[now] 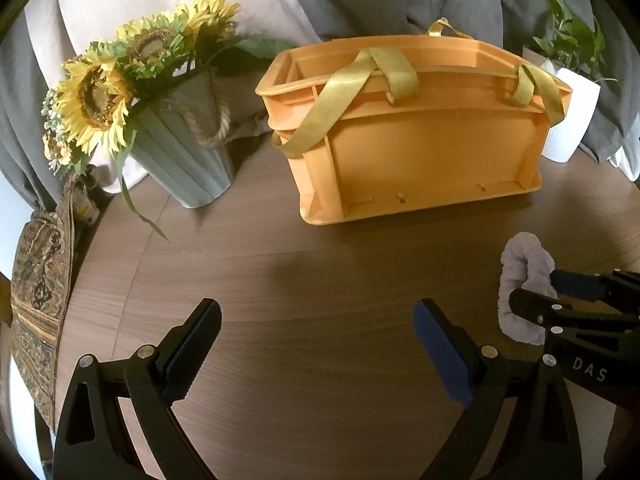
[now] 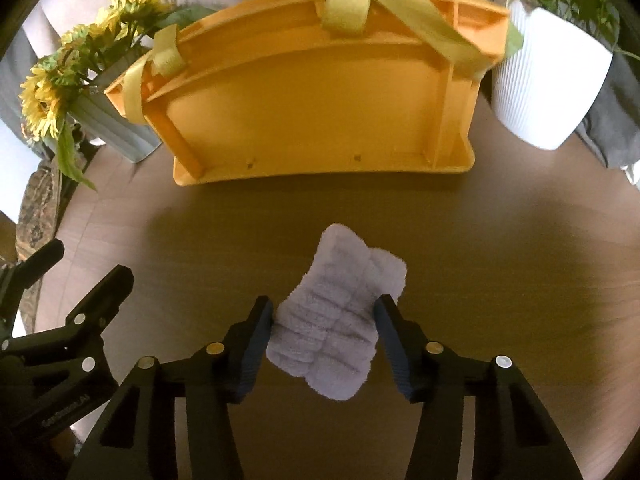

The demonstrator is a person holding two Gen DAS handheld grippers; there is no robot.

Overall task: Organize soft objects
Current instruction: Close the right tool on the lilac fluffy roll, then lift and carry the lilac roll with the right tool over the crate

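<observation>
Across the round wood-grain table (image 1: 280, 272), cut off by the fisheye rim at every side, an orange plastic crate (image 1: 416, 136) with ribbed walls stands at twelve o'clock; its inside is hidden. Glossy yellow ribbons (image 1: 344, 92) drape over its rim. At ten o'clock a fluted grey pot (image 1: 188, 148) holds sunflowers (image 1: 96, 100); at two o'clock a ribbed white pot (image 2: 548, 80) carries a plant cropped by the frame. At six o'clock the right gripper (image 2: 324, 336) pinches a fluffy, ridged lilac cloth (image 2: 336, 320) between its blue pads, above the table. The left gripper (image 1: 316, 344) gapes wide, holding nothing.
</observation>
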